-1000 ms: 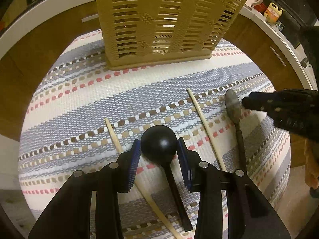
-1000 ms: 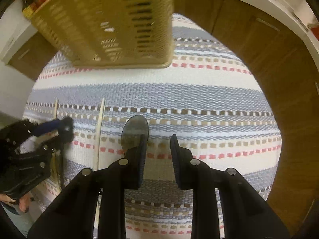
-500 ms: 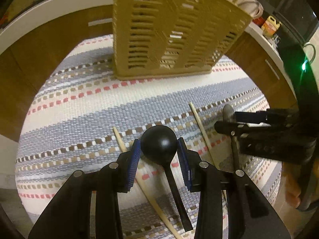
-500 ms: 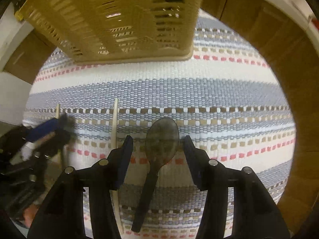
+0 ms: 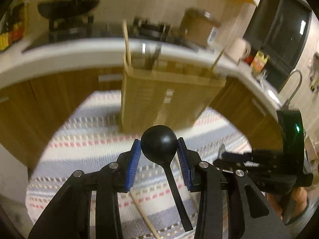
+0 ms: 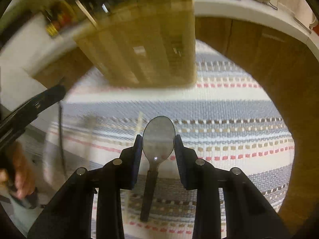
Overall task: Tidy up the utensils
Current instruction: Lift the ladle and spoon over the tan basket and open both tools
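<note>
Left wrist view: striped woven cloth (image 5: 83, 151) now lies lower than a second ago; both spoons have come up off it, so carrying to the slatted tan basket (image 5: 169, 99) comes next, I judge. My left gripper (image 5: 159, 155) clamps the matte black spoon (image 5: 159, 144)'s round bowl. My right gripper (image 6: 159, 151) clamps the glossy grey spoon (image 6: 159, 137). One chopstick (image 5: 147, 221) remains on cloth.

Left wrist view: rides on the left tongs (image 5: 159, 160), facing forward and slightly down at the tan basket (image 5: 169, 99), close to it.
Right wrist view: rides on the right tongs (image 6: 159, 155), facing the basket (image 6: 143, 45) from its right, steeper.
Shared: basket, striped cloth (image 5: 89, 139), kitchen counter behind (image 6: 249, 8).
</note>
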A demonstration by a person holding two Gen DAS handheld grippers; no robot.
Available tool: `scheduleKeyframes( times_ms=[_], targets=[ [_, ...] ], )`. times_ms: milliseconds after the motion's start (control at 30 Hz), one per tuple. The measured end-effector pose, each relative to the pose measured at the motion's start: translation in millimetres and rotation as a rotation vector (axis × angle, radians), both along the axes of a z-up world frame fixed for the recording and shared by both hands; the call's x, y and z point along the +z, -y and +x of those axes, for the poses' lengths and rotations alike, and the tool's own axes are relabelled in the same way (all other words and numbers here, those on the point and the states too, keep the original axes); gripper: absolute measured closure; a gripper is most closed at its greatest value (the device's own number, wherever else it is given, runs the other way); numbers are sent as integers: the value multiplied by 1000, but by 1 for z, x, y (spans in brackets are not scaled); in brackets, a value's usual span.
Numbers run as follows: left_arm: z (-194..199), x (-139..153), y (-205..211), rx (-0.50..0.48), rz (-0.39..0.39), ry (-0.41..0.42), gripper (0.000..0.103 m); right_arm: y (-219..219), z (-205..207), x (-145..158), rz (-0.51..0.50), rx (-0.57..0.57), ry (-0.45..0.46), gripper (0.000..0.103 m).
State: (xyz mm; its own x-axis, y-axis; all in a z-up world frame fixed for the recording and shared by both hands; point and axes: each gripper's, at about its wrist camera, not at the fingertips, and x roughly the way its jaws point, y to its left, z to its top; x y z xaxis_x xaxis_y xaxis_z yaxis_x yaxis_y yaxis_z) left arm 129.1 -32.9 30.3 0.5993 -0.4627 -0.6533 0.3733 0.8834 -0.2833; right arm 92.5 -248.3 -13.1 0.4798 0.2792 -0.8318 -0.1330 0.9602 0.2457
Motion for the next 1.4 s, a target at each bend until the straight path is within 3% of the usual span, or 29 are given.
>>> scheduleKeyframes(
  times_ms=[167,400,667,767,867,1067,1300,1400],
  targets=[
    [-8,52,-8,62,-37,158,68,20,-12,46,155,6,146,74],
    [7,107,-8,203,-37,387,68,29,-1,117,220,-19,362,74],
    [39,127,-2,310,-15,523,67,33,36,166,280,-94,505,74],
    [51,123,4,323,11,555,67,39,46,179,219,-158,566,74],
    [60,114,10,330,30,585,67,32,53,181,75,-193,616,74],
    [70,88,21,353,61,656,67,17,67,158,-84,-206,652,74],
    [77,63,21,348,62,671,67,2,69,130,-164,-211,695,74],
    [79,59,19,350,57,666,67,2,72,123,-150,-214,695,74]
  ],
)
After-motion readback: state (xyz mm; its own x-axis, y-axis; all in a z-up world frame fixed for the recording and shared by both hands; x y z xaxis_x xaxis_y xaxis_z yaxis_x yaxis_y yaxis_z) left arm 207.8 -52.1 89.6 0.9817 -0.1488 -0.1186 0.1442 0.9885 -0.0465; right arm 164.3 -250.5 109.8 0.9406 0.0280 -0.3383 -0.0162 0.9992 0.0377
